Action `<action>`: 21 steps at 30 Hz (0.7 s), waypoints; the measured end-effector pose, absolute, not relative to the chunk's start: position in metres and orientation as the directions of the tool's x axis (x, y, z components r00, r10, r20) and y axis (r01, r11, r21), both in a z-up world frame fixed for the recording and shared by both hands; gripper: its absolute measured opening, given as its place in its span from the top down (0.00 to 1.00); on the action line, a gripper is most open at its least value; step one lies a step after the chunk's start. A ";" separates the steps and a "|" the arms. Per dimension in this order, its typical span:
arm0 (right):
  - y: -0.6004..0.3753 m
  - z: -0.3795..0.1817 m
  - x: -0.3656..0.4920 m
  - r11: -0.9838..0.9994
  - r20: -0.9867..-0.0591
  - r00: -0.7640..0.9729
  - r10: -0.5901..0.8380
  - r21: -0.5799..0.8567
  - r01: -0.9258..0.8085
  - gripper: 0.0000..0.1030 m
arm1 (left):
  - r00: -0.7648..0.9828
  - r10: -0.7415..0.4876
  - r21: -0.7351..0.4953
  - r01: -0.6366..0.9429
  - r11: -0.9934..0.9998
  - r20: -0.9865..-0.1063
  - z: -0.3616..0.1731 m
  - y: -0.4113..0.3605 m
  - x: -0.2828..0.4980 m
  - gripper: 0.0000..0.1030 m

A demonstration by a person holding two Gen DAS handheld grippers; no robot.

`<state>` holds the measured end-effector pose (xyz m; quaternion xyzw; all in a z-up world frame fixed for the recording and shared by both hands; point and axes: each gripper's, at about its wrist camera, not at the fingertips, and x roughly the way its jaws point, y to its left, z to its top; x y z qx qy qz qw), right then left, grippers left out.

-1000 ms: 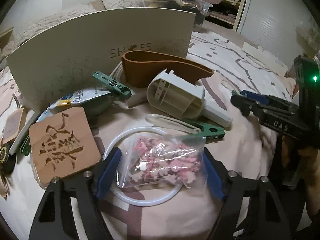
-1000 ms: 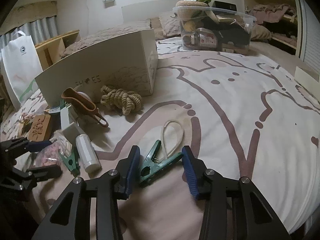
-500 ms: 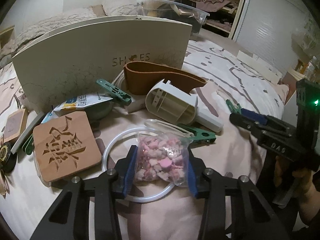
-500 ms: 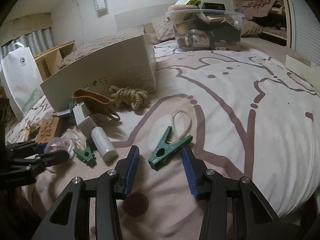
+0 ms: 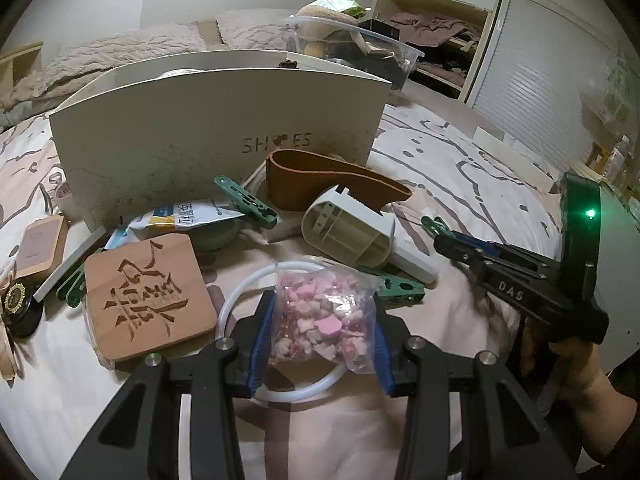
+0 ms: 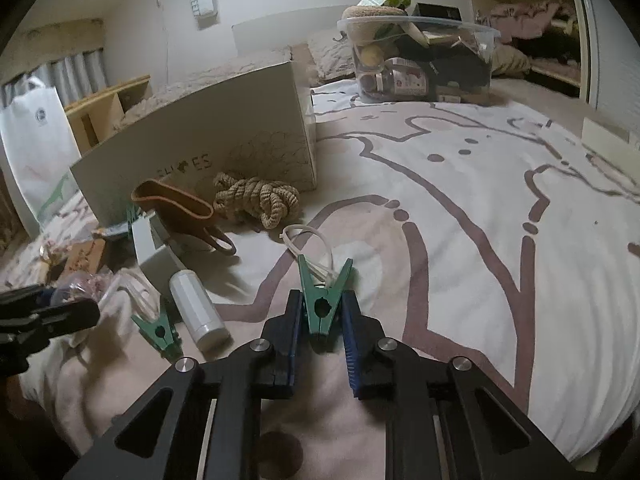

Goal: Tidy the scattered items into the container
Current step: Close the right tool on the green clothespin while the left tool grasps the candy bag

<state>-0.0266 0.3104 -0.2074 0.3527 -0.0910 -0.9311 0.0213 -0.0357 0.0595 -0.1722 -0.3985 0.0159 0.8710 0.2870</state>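
Note:
My left gripper (image 5: 320, 332) is shut on a clear bag of pink and white pieces (image 5: 320, 320), held just above a white tube ring (image 5: 248, 284) on the bed. My right gripper (image 6: 320, 312) is shut on a green clip (image 6: 322, 292) by its handle end, low over the bedspread. The white shoe box (image 5: 216, 120) stands behind the clutter; it also shows in the right wrist view (image 6: 208, 148). The right gripper shows in the left wrist view (image 5: 448, 240), to the right of the bag.
Around the box lie a wooden coaster (image 5: 148, 292), a brown leather piece (image 5: 332, 180), a white plastic holder (image 5: 352, 232), other green clips (image 5: 244, 200), a snack packet (image 5: 184, 216), a rope knot (image 6: 260, 196) and a white loop (image 6: 308, 240). A clear bin (image 6: 420, 60) stands behind.
My left gripper closed on the bag and lifted it slightly. My right gripper moved forward onto the green clip and closed on it.

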 end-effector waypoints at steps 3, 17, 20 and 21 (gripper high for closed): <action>0.313 -0.204 -0.026 -0.978 -0.644 -0.754 -0.132 0.210 -0.008 0.81 | -0.523 0.482 -0.200 -0.506 -0.839 -0.703 -0.172 0.057 -0.036 0.59; 0.325 -0.180 -0.014 -0.970 -0.606 -0.778 -0.168 0.244 0.020 0.81 | -0.524 0.474 -0.213 -0.481 -0.850 -0.707 -0.173 0.049 -0.038 0.59; 0.323 -0.185 -0.013 -0.967 -0.618 -0.763 -0.187 0.253 0.032 0.81 | -0.512 0.465 -0.213 -0.475 -0.854 -0.722 -0.177 0.048 -0.039 0.59; 0.321 -0.185 -0.013 -0.967 -0.620 -0.761 -0.191 0.252 0.037 0.81 | -0.511 0.465 -0.215 -0.473 -0.855 -0.723 -0.177 0.048 -0.039 0.59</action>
